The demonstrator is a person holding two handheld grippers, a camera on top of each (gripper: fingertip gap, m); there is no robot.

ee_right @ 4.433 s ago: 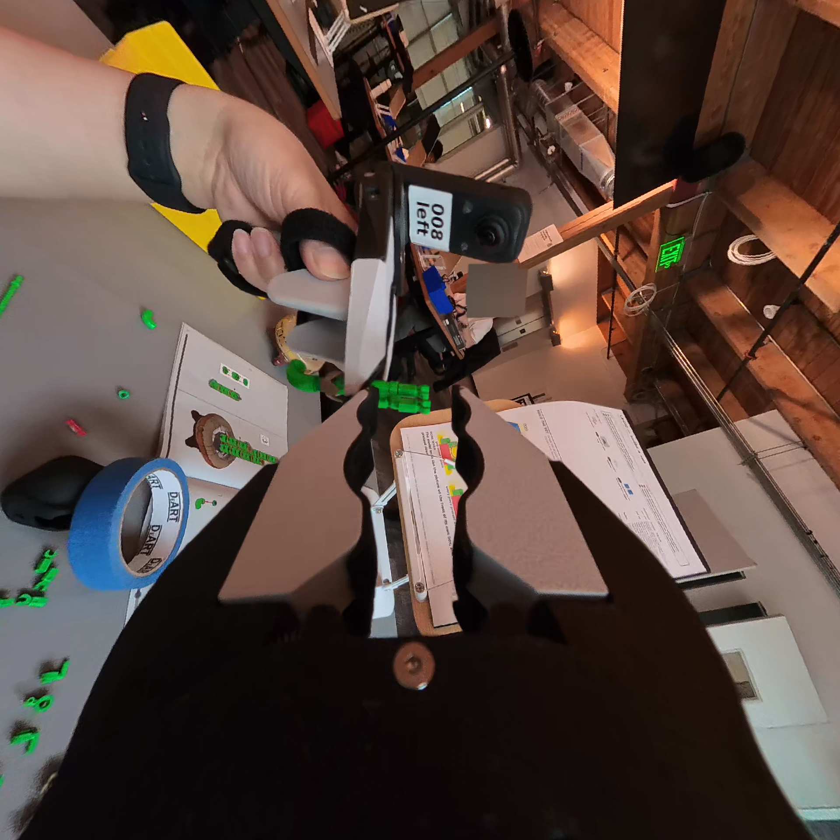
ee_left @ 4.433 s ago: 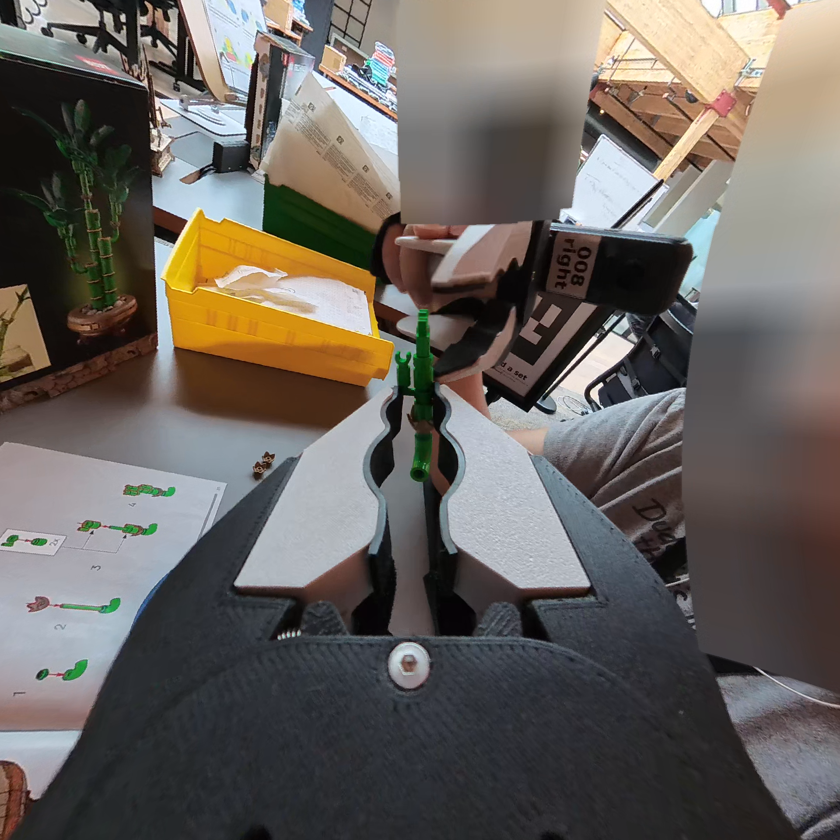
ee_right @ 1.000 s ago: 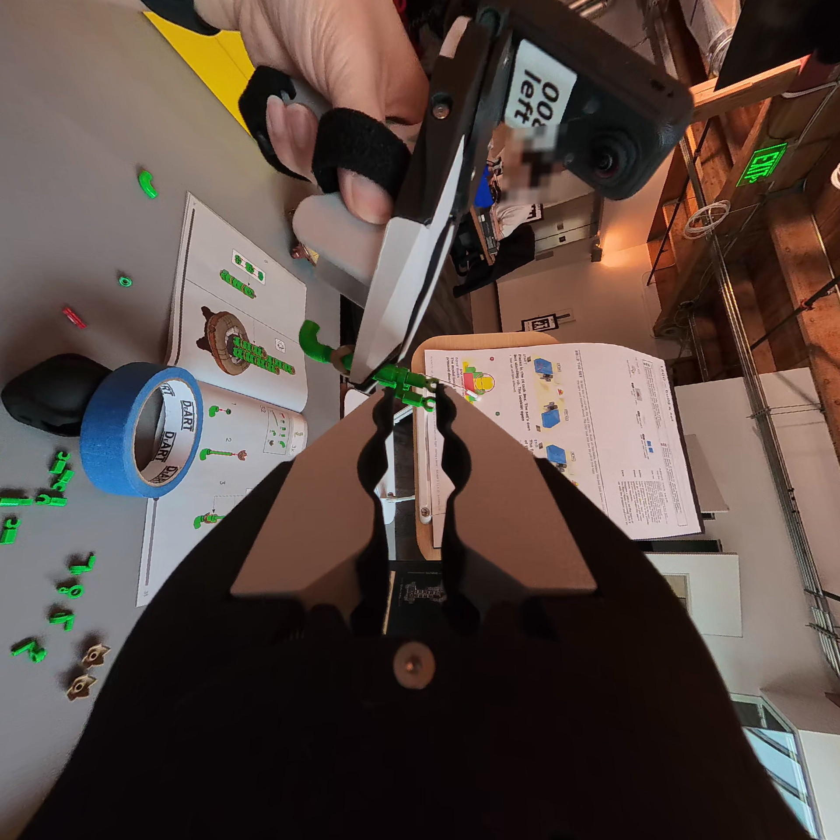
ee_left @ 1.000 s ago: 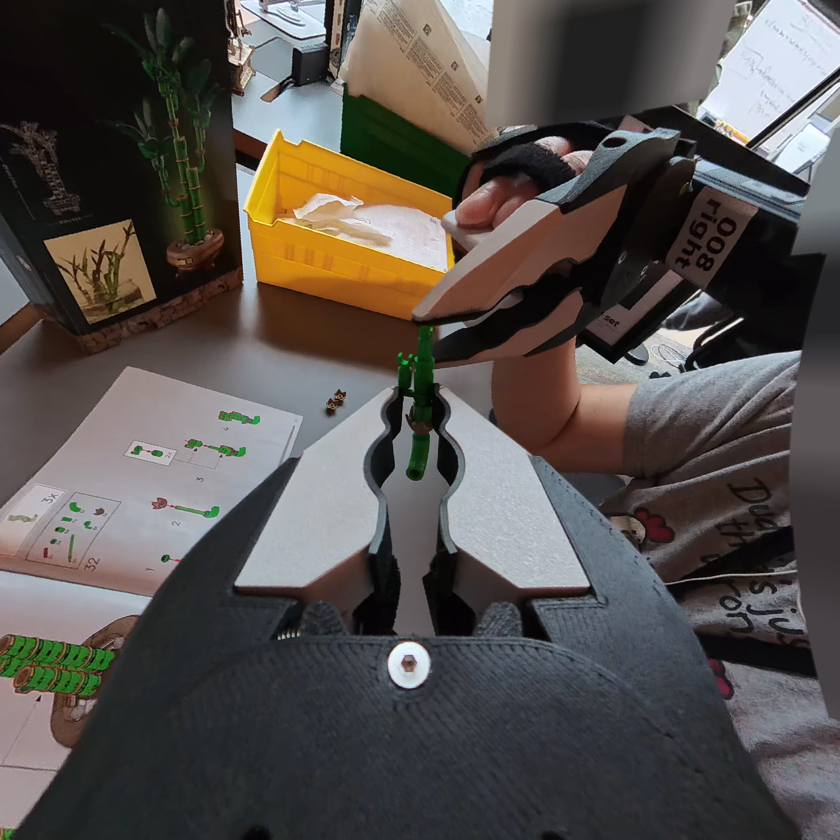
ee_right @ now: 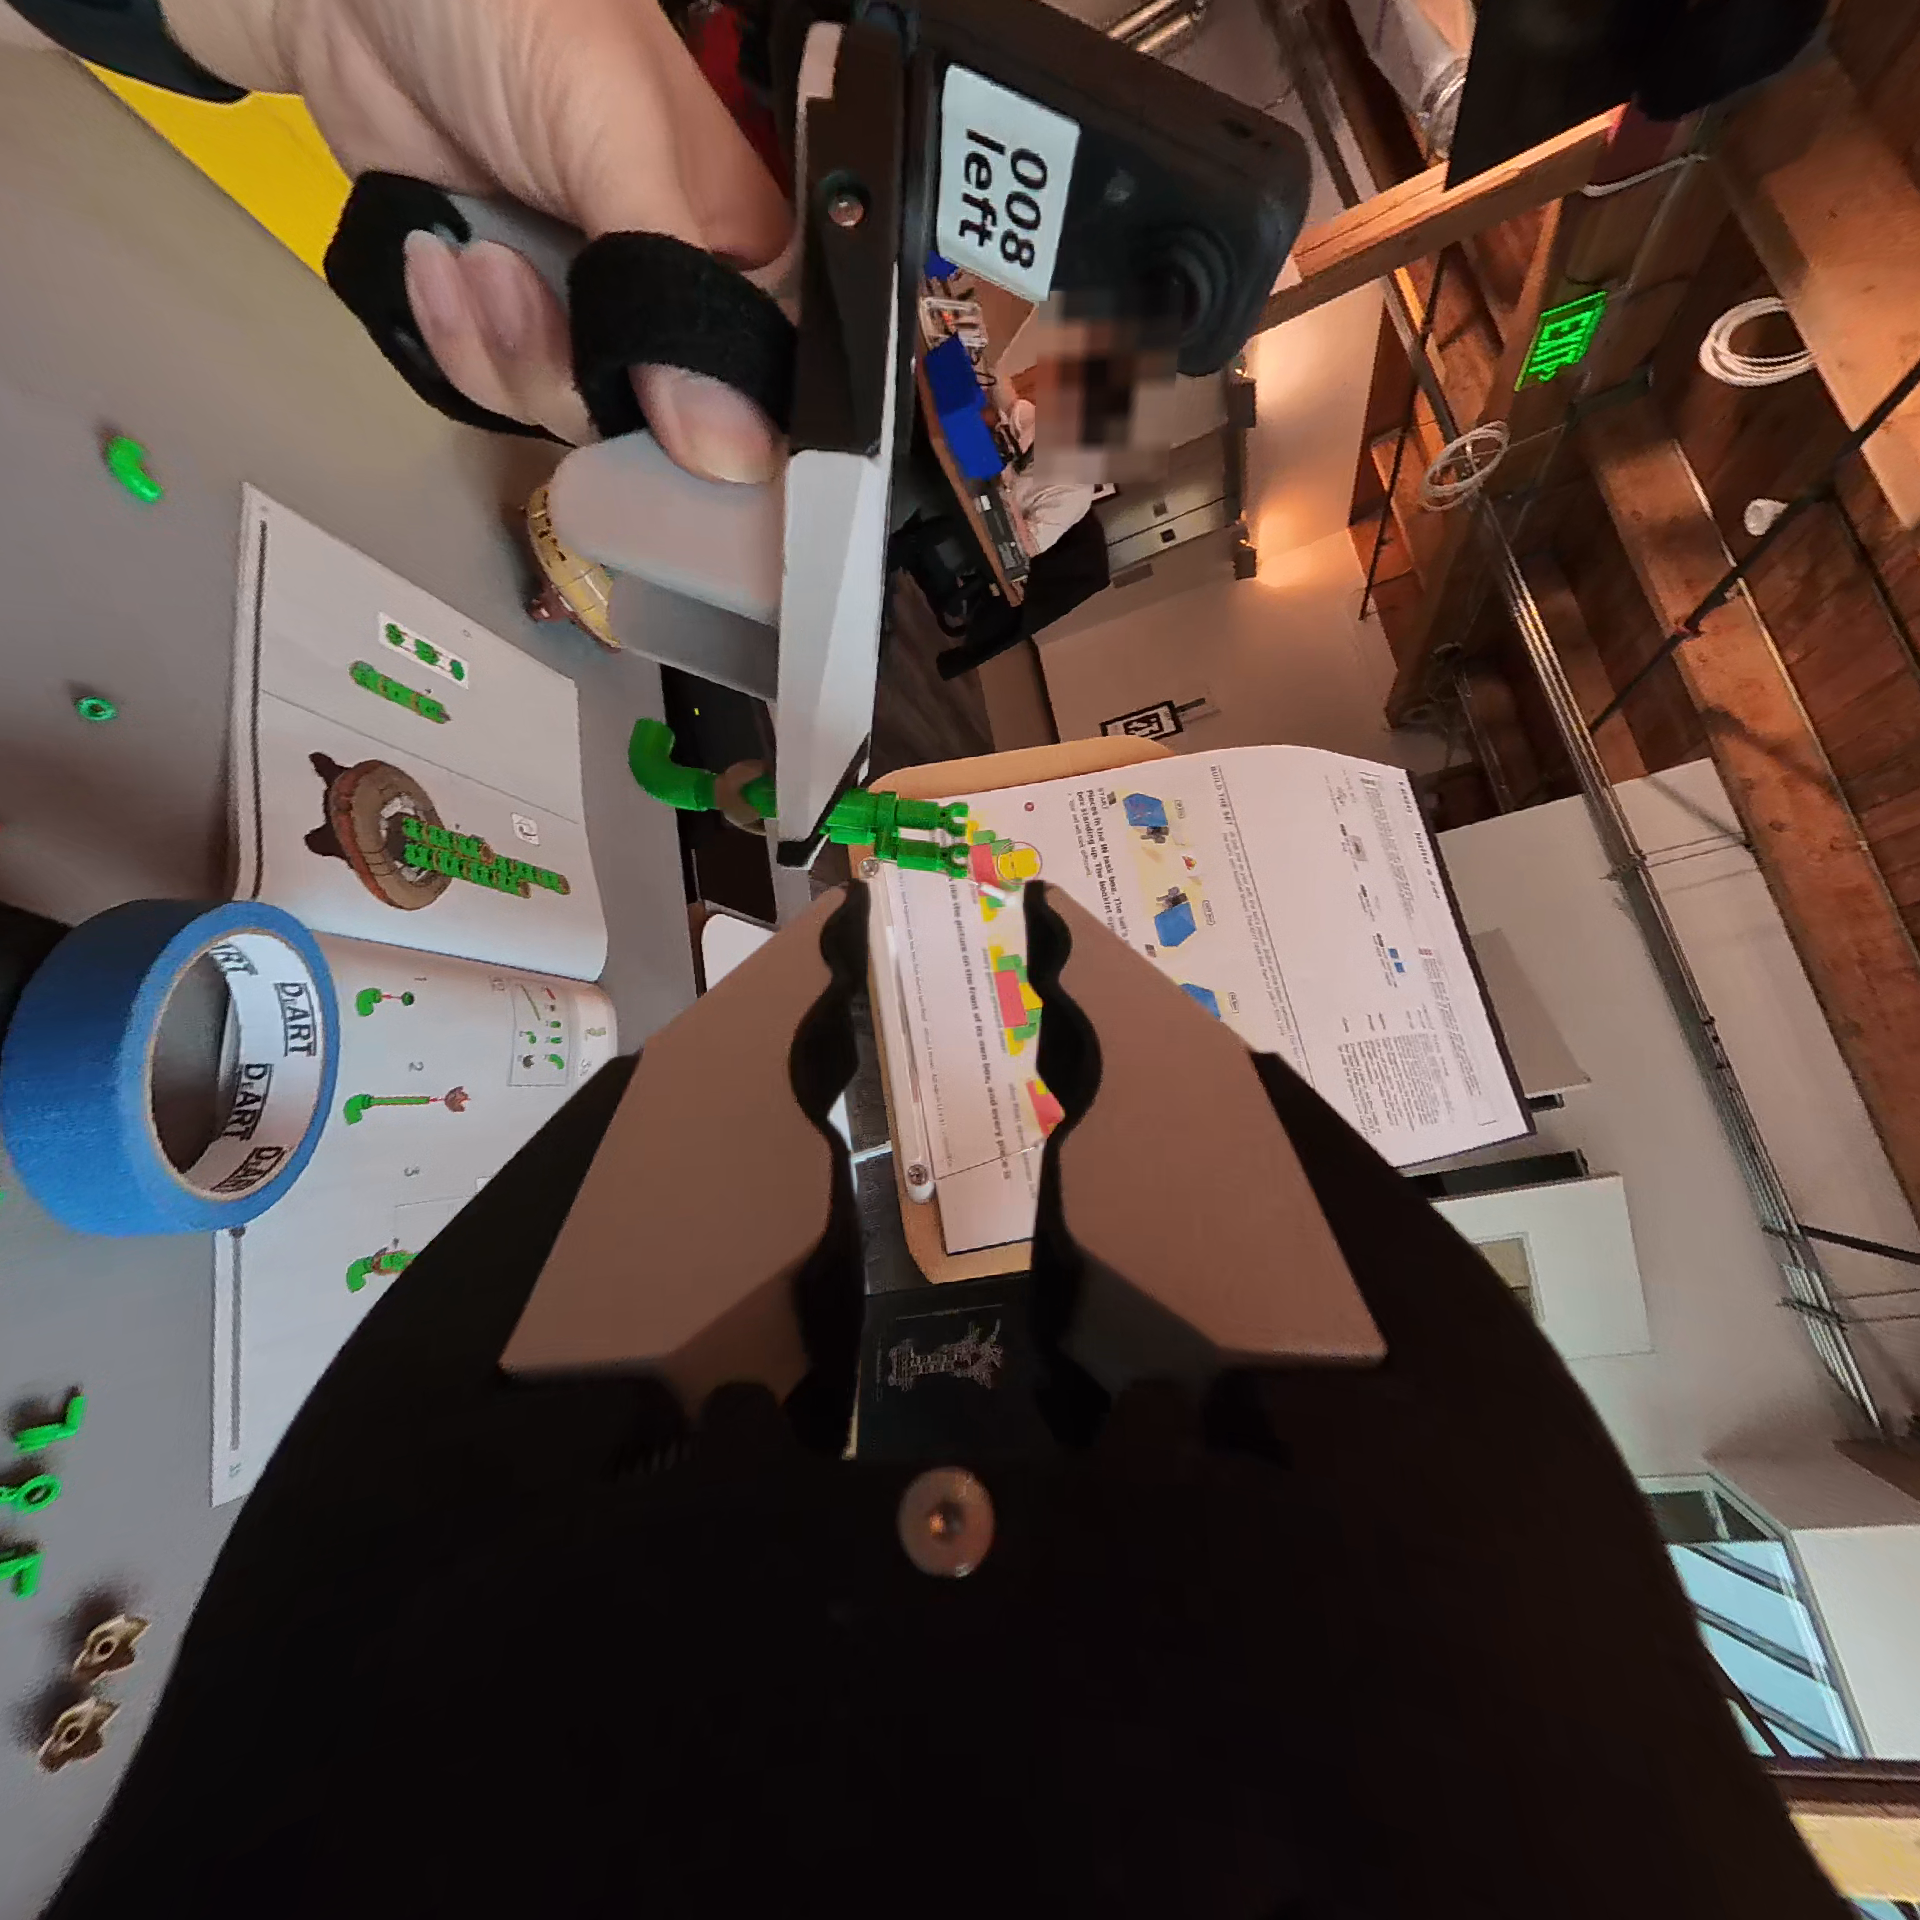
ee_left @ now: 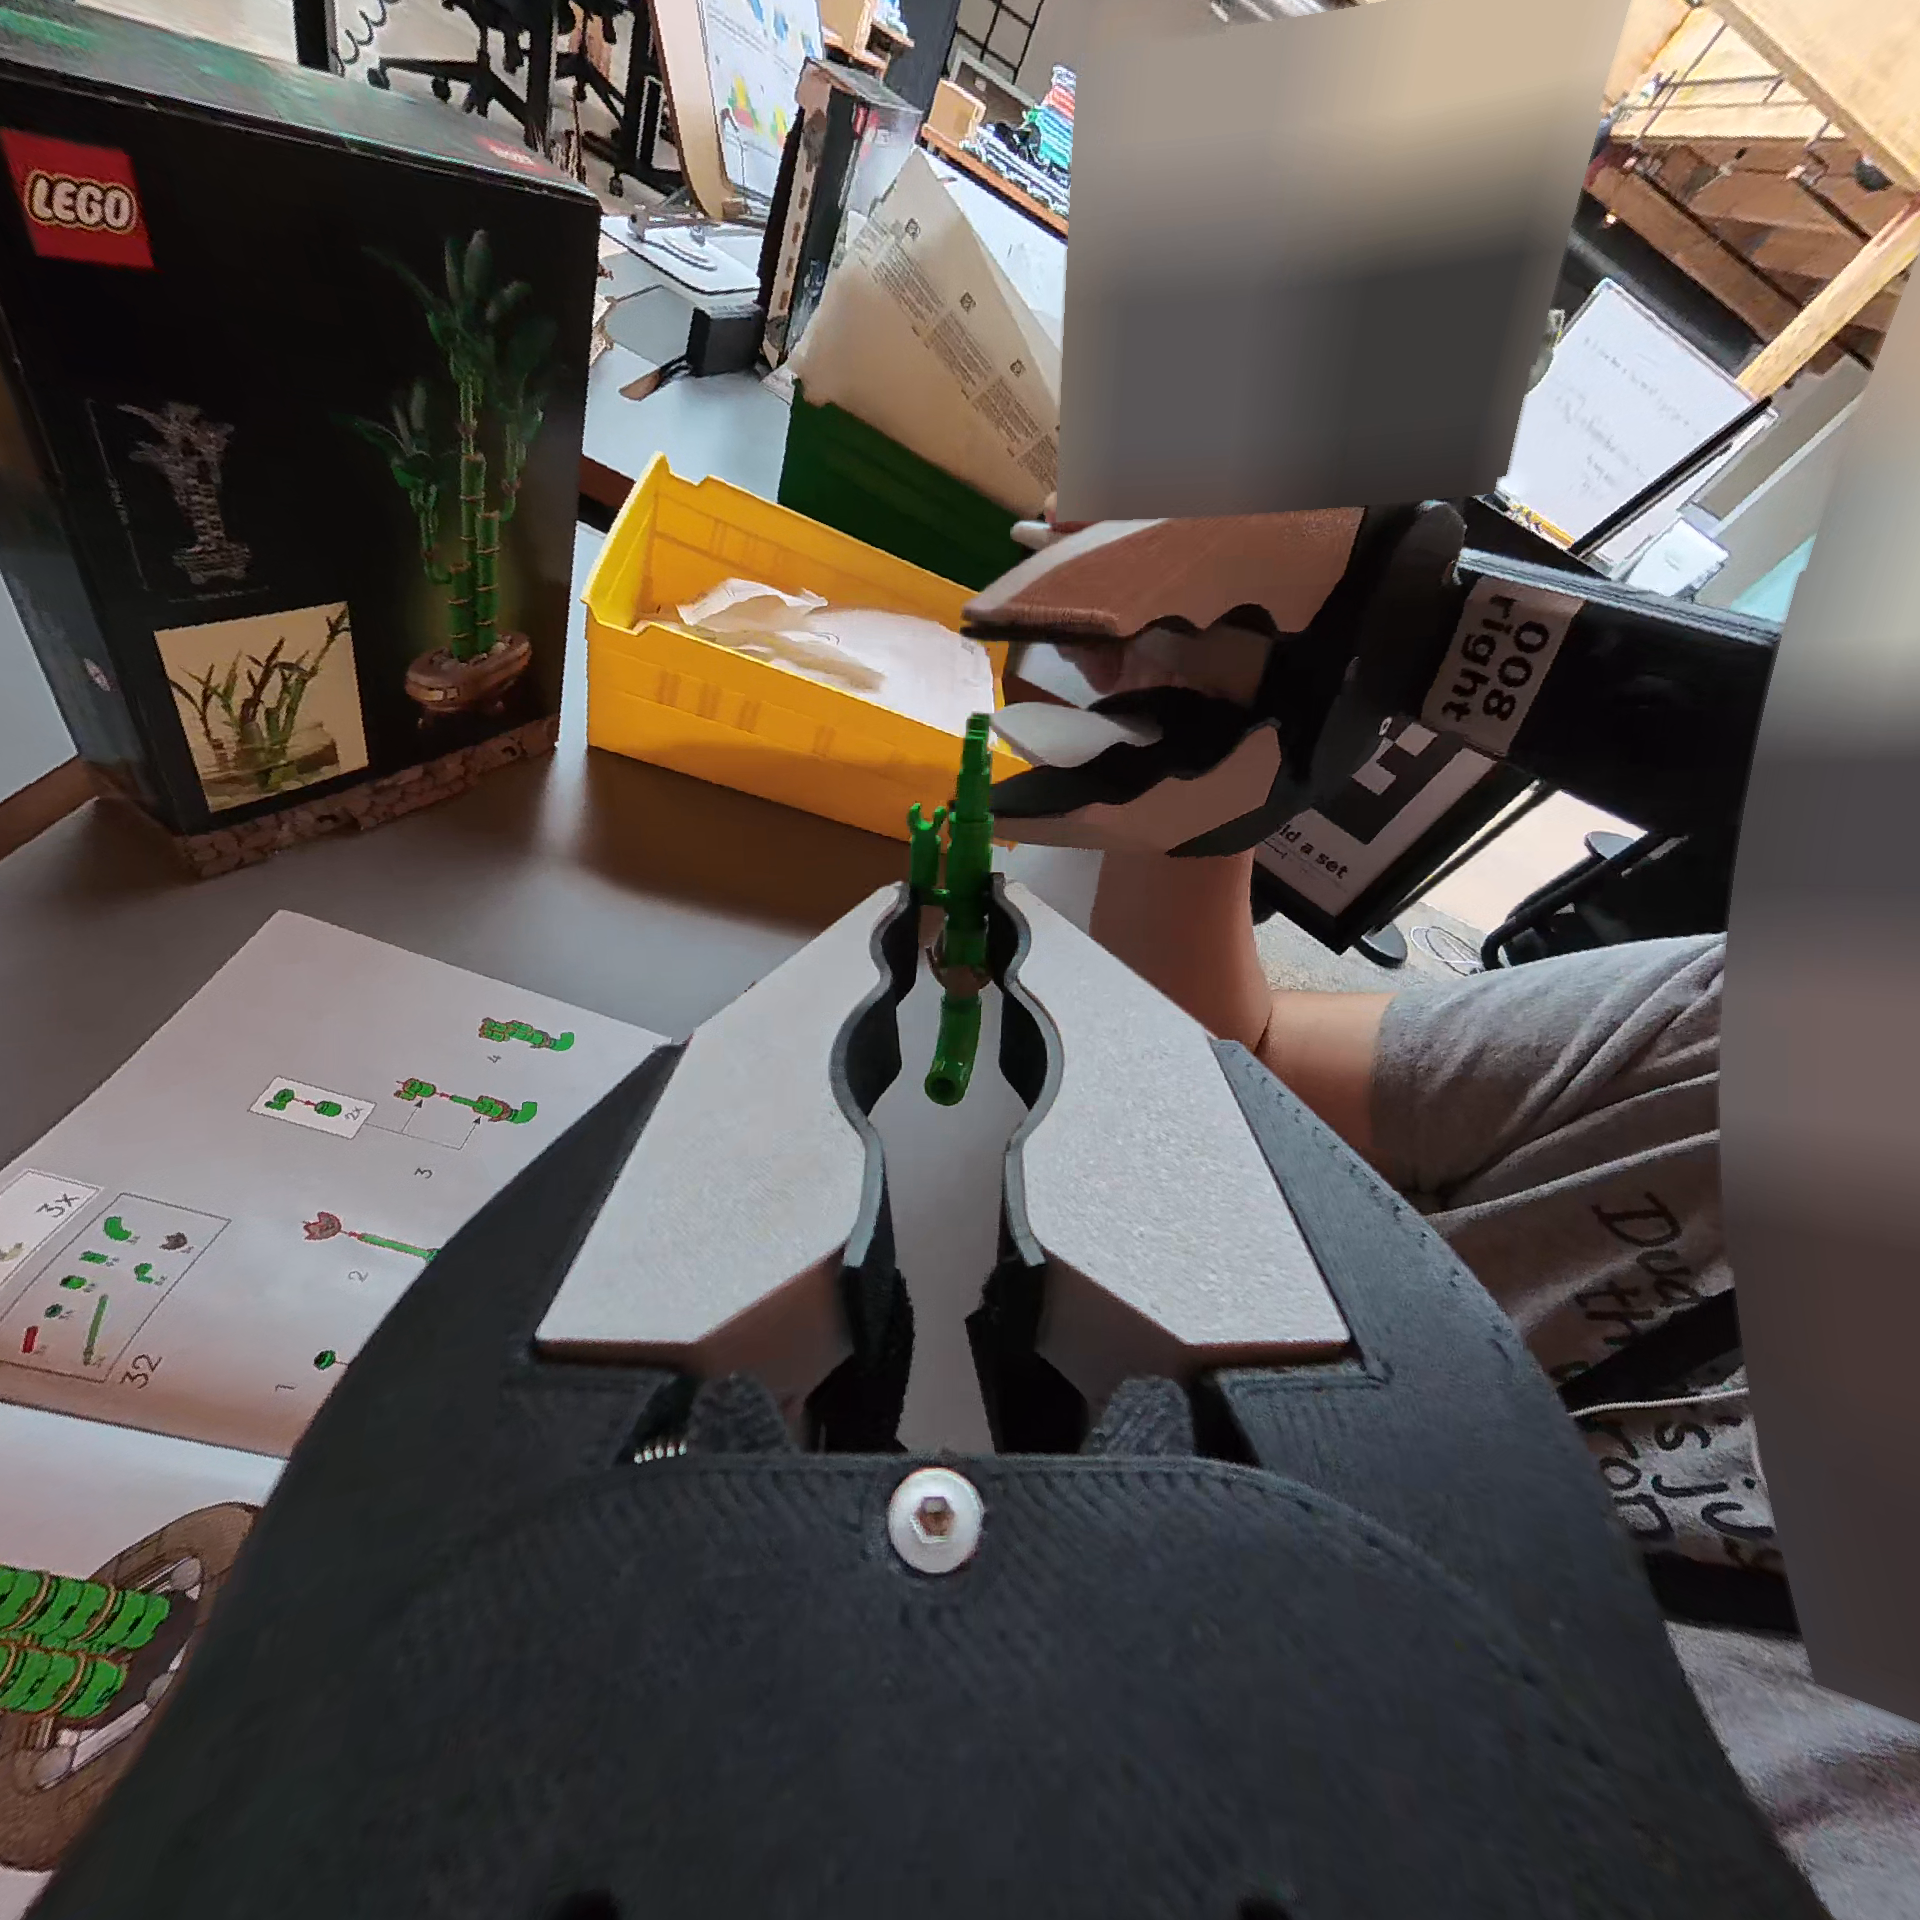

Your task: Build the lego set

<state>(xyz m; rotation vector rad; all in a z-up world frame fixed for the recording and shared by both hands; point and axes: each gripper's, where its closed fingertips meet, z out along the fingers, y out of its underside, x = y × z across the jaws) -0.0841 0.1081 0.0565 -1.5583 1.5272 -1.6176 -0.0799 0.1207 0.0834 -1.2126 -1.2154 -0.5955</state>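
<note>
While the left gripper [ee_left: 954, 914] clamps the green stem [ee_left: 961, 935] between its fingertips, the piece stands nearly upright above the table [ee_left: 499, 883], its hooked lower end hanging in the gap between the fingers. A small green clip piece sits on the stem's left side near the top, and a brown ring circles it at the point of the grip.

The right gripper [ee_left: 997, 717] comes in from 3 o'clock in the left wrist view, fingers parted and empty, the lower fingertip just beside the top of the stem; whether they touch cannot be told. In the right wrist view the stem [ee_right: 883, 821] lies crosswise at 12 o'clock, just beyond the right gripper [ee_right: 940, 914] tips, not between them.

Surroundings, left wrist view: open instruction booklet [ee_left: 312, 1143] flat on the table at 9 o'clock; black set box [ee_left: 281, 468] standing at 10 o'clock; yellow bin [ee_left: 748, 665] with crumpled white paper at 12 o'clock, behind the stem.

Right wrist view: roll of blue tape [ee_right: 166, 1060] at 9 o'clock beside the booklet; loose green pieces [ee_right: 42, 1455] and two brown pieces [ee_right: 94, 1683] scattered at 8 o'clock on the table.
</note>
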